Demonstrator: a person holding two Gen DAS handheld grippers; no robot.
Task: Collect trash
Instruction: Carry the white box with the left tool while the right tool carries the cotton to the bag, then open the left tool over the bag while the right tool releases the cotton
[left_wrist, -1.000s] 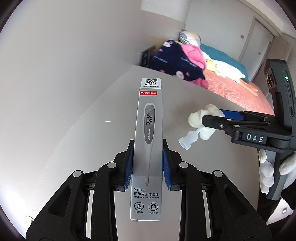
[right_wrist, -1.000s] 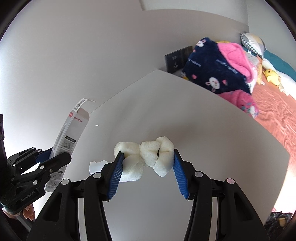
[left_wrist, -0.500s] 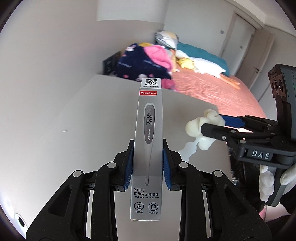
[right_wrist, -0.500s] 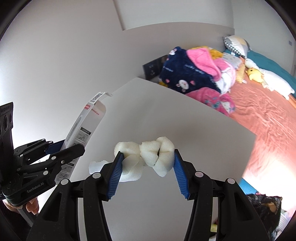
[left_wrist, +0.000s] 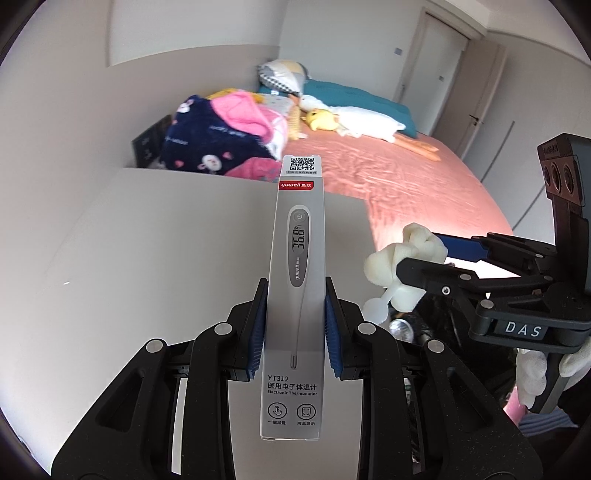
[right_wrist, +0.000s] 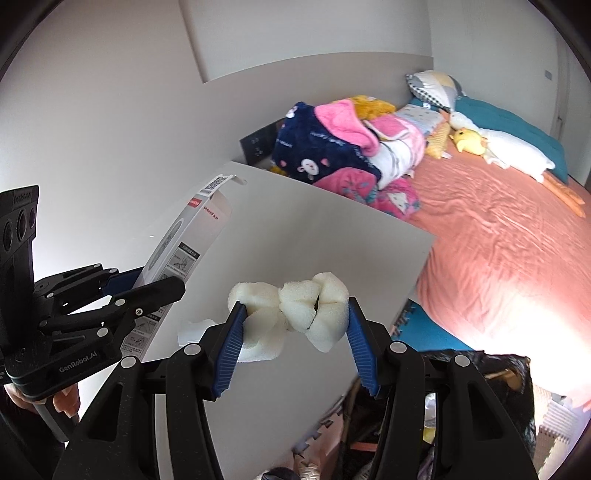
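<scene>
**A:** Where is the thermometer box (left_wrist: 297, 295)?

**B:** Upright between the blue pads of the left hand-held gripper (left_wrist: 294, 328), clamped at about mid-height, its top standing well above the fingertips. It hangs over the far part of the pale grey desk (left_wrist: 166, 258), near the edge that meets the bed (left_wrist: 424, 184).

**A:** And the other piece of trash?

**B:** A wad of white packing foam (right_wrist: 291, 314), squeezed between the pads of the right hand-held gripper (right_wrist: 293, 328), whose jaws stand at a middling width around it. A small clear plastic scrap (right_wrist: 192, 330) hangs at its left side. The foam is carried off the desk's right edge, just beside the box.

**A:** How do they look?

**B:** The box is a tall, slim grey carton with a picture of a grey digital thermometer. The foam is cream-white, creased into several puffy lobes.

**A:** Any writing?

**B:** A QR code on the top flap, a red band reading "yuwell", "36.8" on the pictured display, then "YT312", a line of Chinese characters and "Electronic Thermometer". The right hand-held gripper's body is marked "DAS"; the left one reads "GenRobot.AI".

**A:** And around them?

**B:** A white-gloved hand (left_wrist: 532, 373) grips the right handle. Beyond the desk, the bed has a coral-pink sheet, a heap of navy and pink blankets (right_wrist: 332, 147) and a yellow plush toy (right_wrist: 467, 140).
</scene>
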